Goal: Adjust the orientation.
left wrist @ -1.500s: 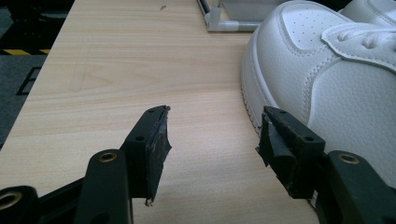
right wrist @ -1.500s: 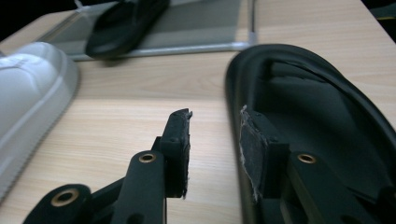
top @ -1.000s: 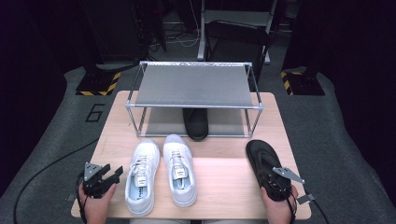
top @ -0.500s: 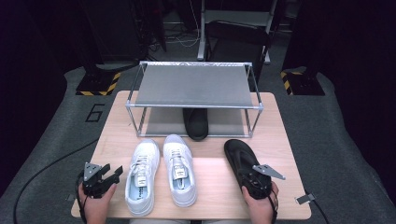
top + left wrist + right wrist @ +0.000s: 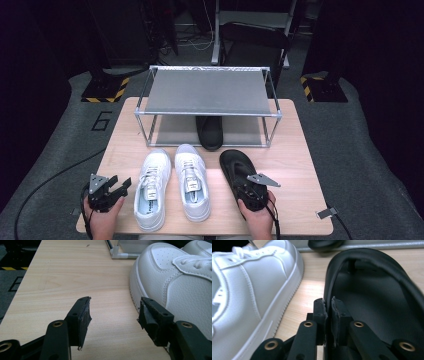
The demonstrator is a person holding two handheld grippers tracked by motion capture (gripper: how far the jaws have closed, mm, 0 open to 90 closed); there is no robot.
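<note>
At the near right of the table [image 5: 300, 150], the right tongs [image 5: 252, 192] are clamped on the rim of the black sandal [image 5: 239, 169] at its heel end; the right gripper view shows the thin wall of the sandal [image 5: 372, 297] pinched between the two pads, and those jaws have just been easing open a little with the rim still between them. The sandal lies with its toe pointing away from the person, just beside the right-hand white sneaker [image 5: 192, 181] and apart from it by a narrow strip of wood. Straight beyond its toe, a second black sandal [image 5: 209, 131] rests under the metal rack [image 5: 207, 92], poking out past the front rail.

The left tongs [image 5: 112, 191] sit at the near left corner, jaws wide apart and holding nothing; in the left gripper view the left-hand white sneaker [image 5: 175, 282] lies just beside one jaw.

The table is pale wood. Around it runs grey carpet, with a painted "6" [image 5: 102, 120] at the left, yellow-and-black striped stand bases [image 5: 104, 92] behind, and dark equipment beyond.
</note>
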